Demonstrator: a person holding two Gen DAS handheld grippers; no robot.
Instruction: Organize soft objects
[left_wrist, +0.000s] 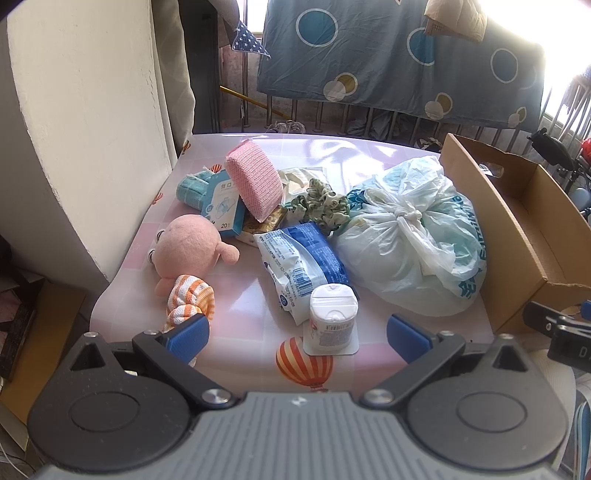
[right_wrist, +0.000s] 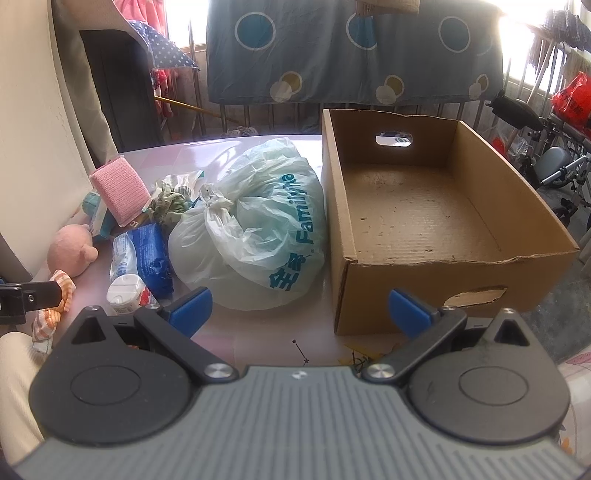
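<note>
A pile of soft things lies on the pink table (left_wrist: 251, 317): a pink plush doll (left_wrist: 188, 251) with an orange-striped body, a pink sponge (left_wrist: 255, 184), a green scrunchie (left_wrist: 325, 205), a blue-white wipes pack (left_wrist: 299, 258), a white lidded wipes tub (left_wrist: 332, 317) and a knotted plastic bag (left_wrist: 410, 236). My left gripper (left_wrist: 299, 332) is open just in front of the tub, its left pad next to the doll's striped body. My right gripper (right_wrist: 299, 306) is open between the plastic bag (right_wrist: 258, 225) and the empty cardboard box (right_wrist: 436, 206).
A blue box of plasters (left_wrist: 223, 206) and a teal cloth (left_wrist: 190, 190) lie behind the doll. A white wall panel (left_wrist: 92, 129) stands at the table's left. A railing with a hanging dotted sheet (right_wrist: 351, 48) runs behind. Bicycles (right_wrist: 546, 147) stand at the right.
</note>
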